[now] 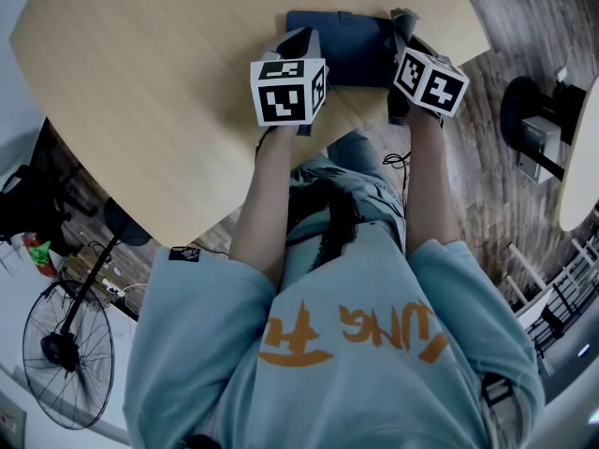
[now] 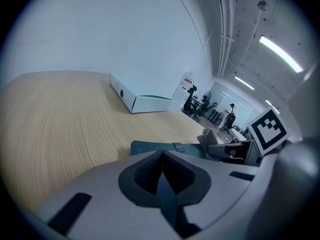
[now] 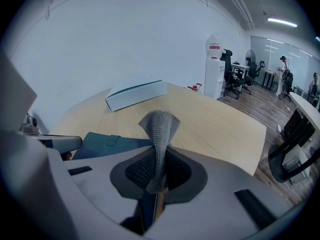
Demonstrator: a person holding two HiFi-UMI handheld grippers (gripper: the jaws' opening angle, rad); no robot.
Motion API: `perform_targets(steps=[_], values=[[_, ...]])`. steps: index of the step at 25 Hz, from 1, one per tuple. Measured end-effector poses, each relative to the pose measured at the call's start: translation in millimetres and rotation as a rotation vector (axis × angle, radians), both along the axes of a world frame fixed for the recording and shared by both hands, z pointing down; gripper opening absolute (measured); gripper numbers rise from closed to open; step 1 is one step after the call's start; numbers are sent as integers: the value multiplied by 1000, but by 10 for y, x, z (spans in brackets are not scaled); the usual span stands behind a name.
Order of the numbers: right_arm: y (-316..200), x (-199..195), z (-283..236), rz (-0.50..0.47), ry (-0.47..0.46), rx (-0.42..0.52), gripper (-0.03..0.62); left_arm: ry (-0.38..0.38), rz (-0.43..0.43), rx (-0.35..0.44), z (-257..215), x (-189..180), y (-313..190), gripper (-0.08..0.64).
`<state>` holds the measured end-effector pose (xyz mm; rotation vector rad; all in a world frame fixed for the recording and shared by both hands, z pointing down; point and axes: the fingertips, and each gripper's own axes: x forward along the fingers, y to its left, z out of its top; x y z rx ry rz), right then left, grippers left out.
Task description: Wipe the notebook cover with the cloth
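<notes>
Right gripper view: cloth (image 3: 159, 129) pinched between the jaws, notebook (image 3: 107, 145) beyond.

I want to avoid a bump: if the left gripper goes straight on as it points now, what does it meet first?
Most likely the notebook: its dark cover lies just beyond the left gripper, whose jaws are together. Depth is unclear; they may already touch.
</notes>
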<state>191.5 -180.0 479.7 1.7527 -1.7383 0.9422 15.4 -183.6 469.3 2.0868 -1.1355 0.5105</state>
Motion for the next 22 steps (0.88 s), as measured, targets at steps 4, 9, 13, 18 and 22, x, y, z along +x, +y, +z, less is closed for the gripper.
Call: perform_targets(steps=[4, 9, 13, 18, 22], values=[[31, 75, -43, 40, 22, 10, 29, 5, 2, 9, -30, -19, -10, 17], [99, 15, -190, 59, 9, 75, 29, 18, 7, 27, -98, -91, 11, 17], [171, 11, -266, 72, 2, 105, 29, 25, 26, 37, -113, -63, 43, 17], [303, 26, -345, 73, -9, 147, 29, 53, 29, 65, -206, -53, 87, 17], [393, 31, -598, 63, 7, 196, 29, 90, 1, 110, -431, -111, 108, 17]])
